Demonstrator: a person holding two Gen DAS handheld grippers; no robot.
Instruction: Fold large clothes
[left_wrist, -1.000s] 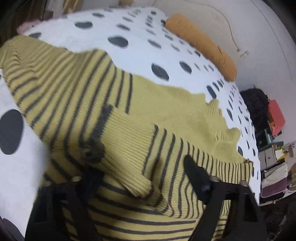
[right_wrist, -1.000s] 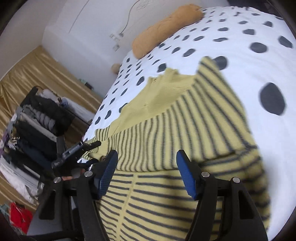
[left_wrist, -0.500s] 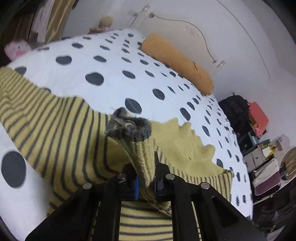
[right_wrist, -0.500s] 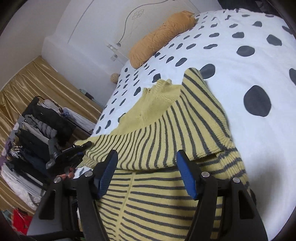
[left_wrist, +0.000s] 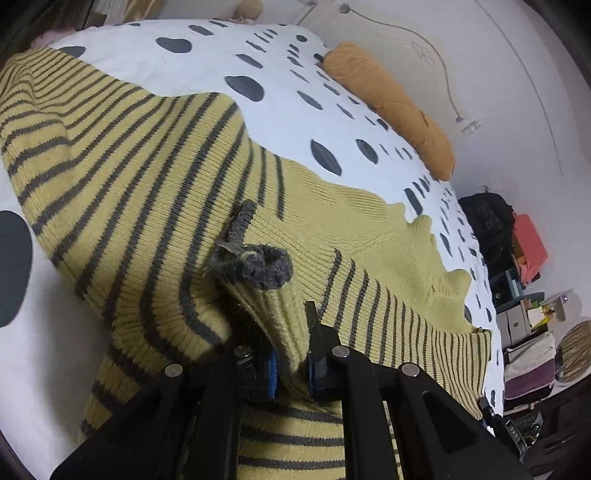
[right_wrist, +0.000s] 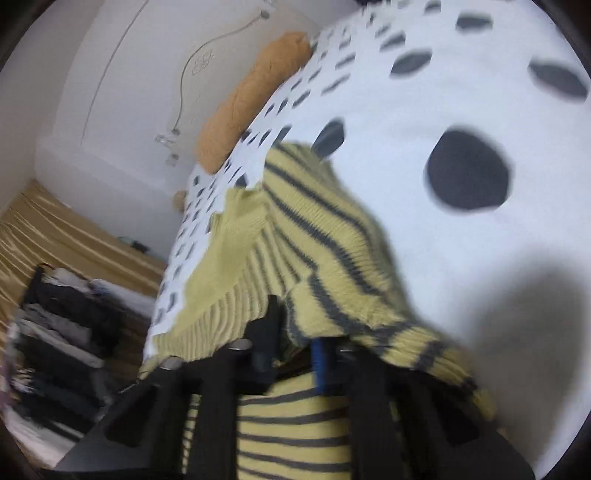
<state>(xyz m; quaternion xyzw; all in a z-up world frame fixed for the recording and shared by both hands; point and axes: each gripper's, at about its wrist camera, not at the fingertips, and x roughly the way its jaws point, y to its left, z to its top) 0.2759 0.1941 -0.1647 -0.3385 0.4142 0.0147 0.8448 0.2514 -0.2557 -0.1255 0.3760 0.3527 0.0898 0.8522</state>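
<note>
Sweater (left_wrist: 155, 177): left hand-held gripper (left_wrist: 290, 354) clamps cuff, right hand-held gripper (right_wrist: 295, 343) just closed on fold; bedspread (left_wrist: 207, 62) bare beyond.

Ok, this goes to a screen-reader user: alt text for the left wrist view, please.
The left tool is shut on a bunched, dark-edged cuff of a yellow striped sweater. The sweater lies on a white bed cover with dark spots, an orange pillow behind.
</note>
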